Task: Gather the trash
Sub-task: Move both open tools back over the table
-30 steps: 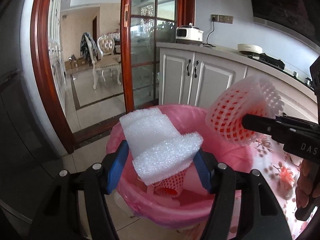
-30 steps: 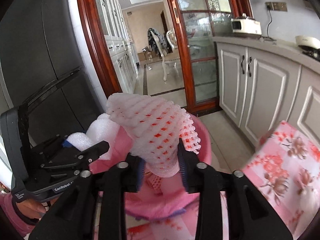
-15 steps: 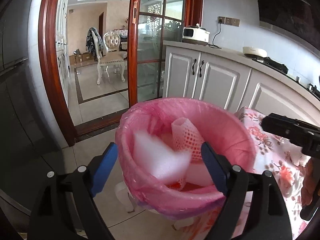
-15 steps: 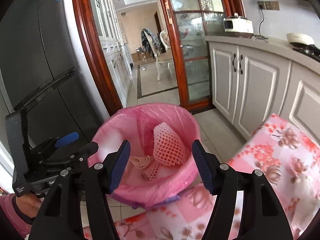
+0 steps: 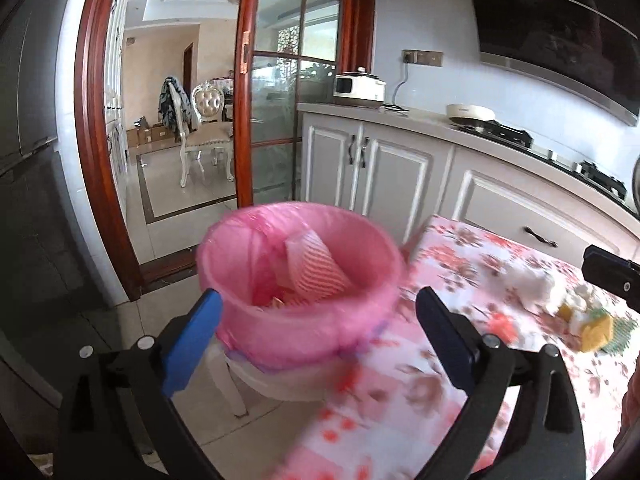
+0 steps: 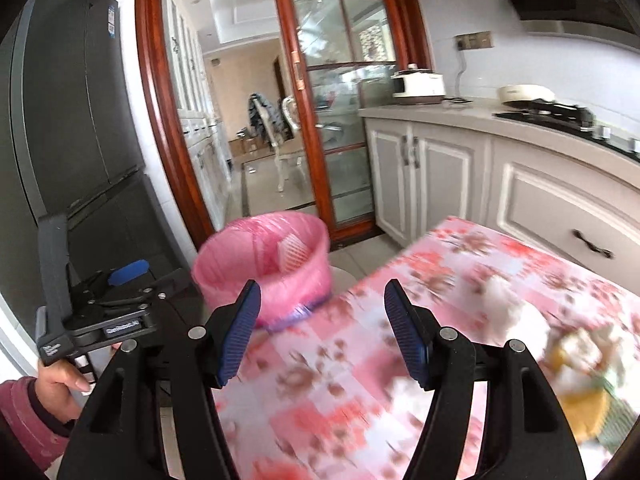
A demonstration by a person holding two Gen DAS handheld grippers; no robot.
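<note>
Both handheld grippers hang empty over the edge of a table draped in a pink floral-print cloth, the left gripper with its blue pads spread nearly as wide as they go and widening further, the right gripper also parting its ridged blue pads, nothing between either pair. Just ahead of both tools stands the round bin lined with a pink plastic bag, a red-and-white foam fruit net lying inside it. Off to the right of the tools, blurred on the cloth, wait the remaining scraps: crumpled white tissue and yellow-and-white bits of waste. The risk from here is a hurried reach: a fast sweep could knock the light tissue off the table or snag the loose cloth, and the two grippers, close together, could collide over the same scrap. A second earlier the left gripper pinched a white foam sheet and the right held the foam net above the bin; both pieces have since dropped in, and both tools have drawn back toward the table.
</note>
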